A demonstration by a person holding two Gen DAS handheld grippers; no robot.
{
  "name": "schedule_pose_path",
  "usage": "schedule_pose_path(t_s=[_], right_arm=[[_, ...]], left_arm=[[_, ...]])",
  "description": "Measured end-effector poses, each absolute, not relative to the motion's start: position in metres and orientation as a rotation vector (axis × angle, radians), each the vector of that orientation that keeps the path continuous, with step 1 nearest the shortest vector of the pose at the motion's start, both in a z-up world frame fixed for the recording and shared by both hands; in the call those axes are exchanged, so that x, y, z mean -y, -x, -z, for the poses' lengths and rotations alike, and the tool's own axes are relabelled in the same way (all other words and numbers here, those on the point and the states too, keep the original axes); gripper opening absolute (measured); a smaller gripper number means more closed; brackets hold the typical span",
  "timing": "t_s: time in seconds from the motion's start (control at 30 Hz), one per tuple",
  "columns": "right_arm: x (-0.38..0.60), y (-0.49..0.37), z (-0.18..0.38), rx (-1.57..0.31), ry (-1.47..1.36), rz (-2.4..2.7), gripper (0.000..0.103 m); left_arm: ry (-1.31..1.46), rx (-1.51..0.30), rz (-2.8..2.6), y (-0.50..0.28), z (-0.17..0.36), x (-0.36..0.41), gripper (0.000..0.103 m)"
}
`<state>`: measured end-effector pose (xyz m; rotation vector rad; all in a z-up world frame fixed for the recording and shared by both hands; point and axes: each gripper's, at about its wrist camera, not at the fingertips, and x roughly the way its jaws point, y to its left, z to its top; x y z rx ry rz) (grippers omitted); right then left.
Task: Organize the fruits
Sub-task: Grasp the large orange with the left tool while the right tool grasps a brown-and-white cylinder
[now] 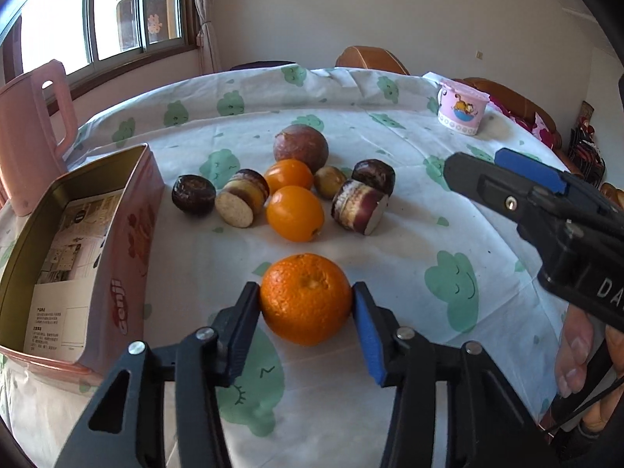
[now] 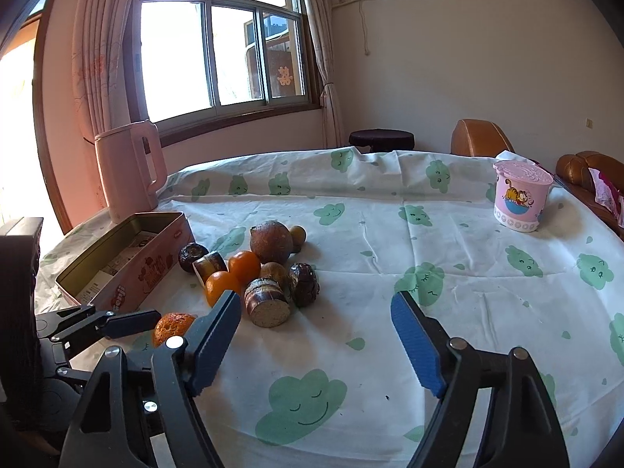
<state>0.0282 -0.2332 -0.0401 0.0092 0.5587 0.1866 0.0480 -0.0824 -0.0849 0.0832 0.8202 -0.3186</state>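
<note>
The left gripper (image 1: pixel 306 304) hugs the big orange (image 1: pixel 305 298) on the table (image 1: pixel 390 241) — jaws tight on it; the right gripper (image 2: pixel 316 335) has its jaws apart.

On the table (image 1: pixel 390 234), the heap of fruit (image 1: pixel 288 191) lies right of the tin (image 1: pixel 78 253); the kettle (image 1: pixel 31 136) stands behind the tin, the cup (image 1: pixel 462 111) far right of it, and one orange (image 1: pixel 306 298) sits nearer than the heap.

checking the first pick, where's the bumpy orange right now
In the left wrist view the bumpy orange sits on the tablecloth between the left hand-held gripper's pads, nearer the camera than the fruit pile, right of the pink tin.
</note>
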Motion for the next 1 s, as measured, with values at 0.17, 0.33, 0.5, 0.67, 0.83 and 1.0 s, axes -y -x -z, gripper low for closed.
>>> schedule_pose_path(t_s=[0.17,0.33,0.5,0.67,0.83,1.0], right_arm=[[0.221,-0.043,0.032,-0.575,0.045,-0.216,0.069],[0.201,-0.062,0.037,-0.618,0.129,-0.258,0.062],[0.187,-0.079,0.052,-0.689,0.162,-0.299,0.056],[0.181,-0.086,0.064,-0.735,0.176,-0.326,0.048],[0.179,-0.084,0.064,-0.732,0.183,-0.358,0.044],[0.179,-0.082,0.063,-0.731,0.176,-0.385,0.04]], left_arm=[[-0.049,-0.797,0.306,-0.052,0.08,0.071,0.048],[-0.017,-0.759,0.235,-0.068,0.069,0.05,0.048],[-0.049,-0.707,0.168,-0.077,0.067,0.044,0.048],[-0.028,-0.719,0.164,-0.086,0.068,0.041,0.048],[-0.036,-0.707,0.146,-0.084,0.067,0.042,0.048],[-0.048,-0.701,0.138,-0.083,0.066,0.044,0.048]])
